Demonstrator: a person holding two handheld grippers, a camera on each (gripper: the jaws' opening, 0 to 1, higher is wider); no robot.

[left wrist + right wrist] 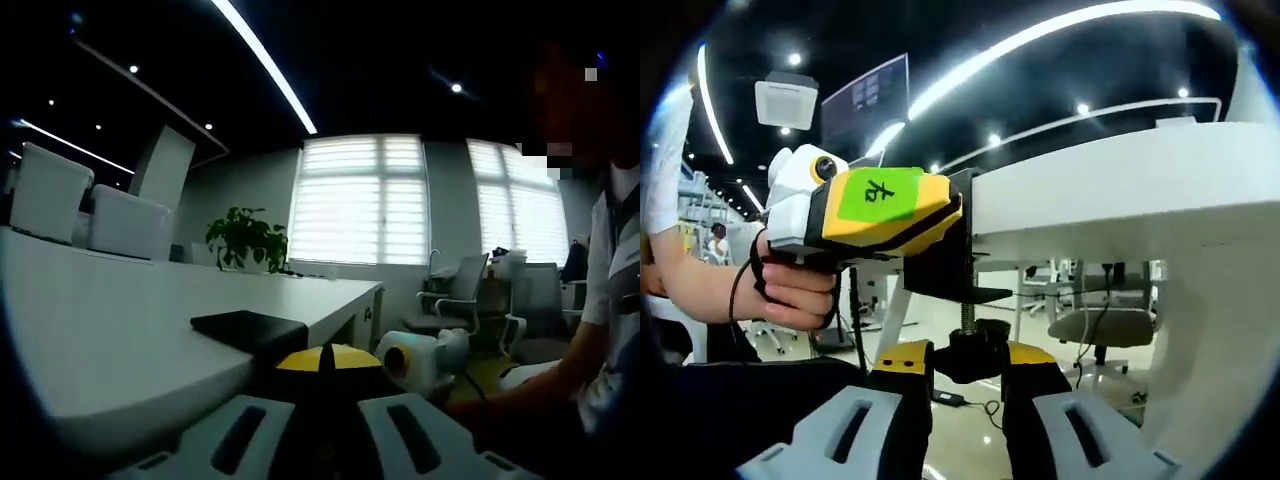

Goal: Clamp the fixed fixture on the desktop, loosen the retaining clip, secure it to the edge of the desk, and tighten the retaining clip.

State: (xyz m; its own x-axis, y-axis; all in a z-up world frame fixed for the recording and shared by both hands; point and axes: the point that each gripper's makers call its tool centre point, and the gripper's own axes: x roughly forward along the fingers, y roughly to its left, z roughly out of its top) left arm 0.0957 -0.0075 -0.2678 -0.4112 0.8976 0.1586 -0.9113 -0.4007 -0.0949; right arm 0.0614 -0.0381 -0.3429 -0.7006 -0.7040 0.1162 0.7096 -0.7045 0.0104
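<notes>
A black clamp fixture (940, 275) sits on the edge of the white desk (1110, 180). Its flat top plate (248, 327) lies on the desktop (100, 320), and its lower arm reaches under the edge. My left gripper (958, 212), yellow with a green label, is shut on the fixture's upper part at the desk edge. In the left gripper view its yellow tips (325, 362) are pressed together on it. Below the desk, a threaded screw (967, 315) ends in a black retaining knob (975, 352). My right gripper (973, 358) is shut on that knob.
A person's hand (790, 290) holds the left gripper, and their torso (610, 300) is at the right. White chair backs (90, 210) and a plant (245, 240) stand beyond the desk. Office chairs (460, 290) stand by the windows. The desk's side panel (1210, 340) stands at the right.
</notes>
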